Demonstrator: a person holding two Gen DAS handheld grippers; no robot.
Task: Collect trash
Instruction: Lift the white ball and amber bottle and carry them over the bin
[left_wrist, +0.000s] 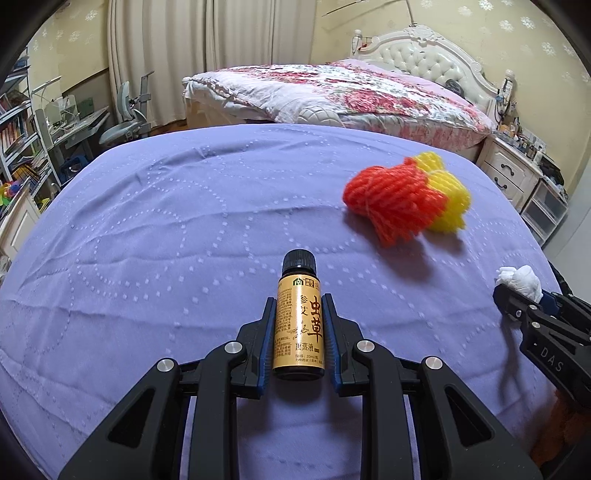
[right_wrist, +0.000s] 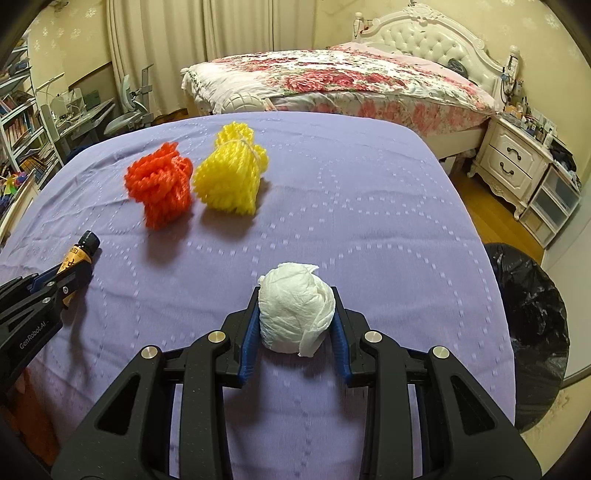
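My left gripper (left_wrist: 298, 301) is shut on a small brown bottle (left_wrist: 298, 325) with a gold label and black cap, held just above the purple cloth (left_wrist: 184, 221). My right gripper (right_wrist: 295, 295) is shut on a crumpled white tissue ball (right_wrist: 295, 306). In the right wrist view the bottle (right_wrist: 79, 254) and left gripper (right_wrist: 70, 280) show at far left. In the left wrist view the tissue (left_wrist: 519, 280) and right gripper (left_wrist: 517, 295) show at far right. An orange foam net (right_wrist: 160, 184) and a yellow foam net (right_wrist: 231, 177) lie side by side on the cloth farther back.
A bin lined with a black bag (right_wrist: 532, 325) stands on the floor past the cloth's right edge. A floral bed (right_wrist: 332, 81) is behind, white drawers (right_wrist: 513, 162) at right, a desk, chair and bookshelves (left_wrist: 33, 140) at left.
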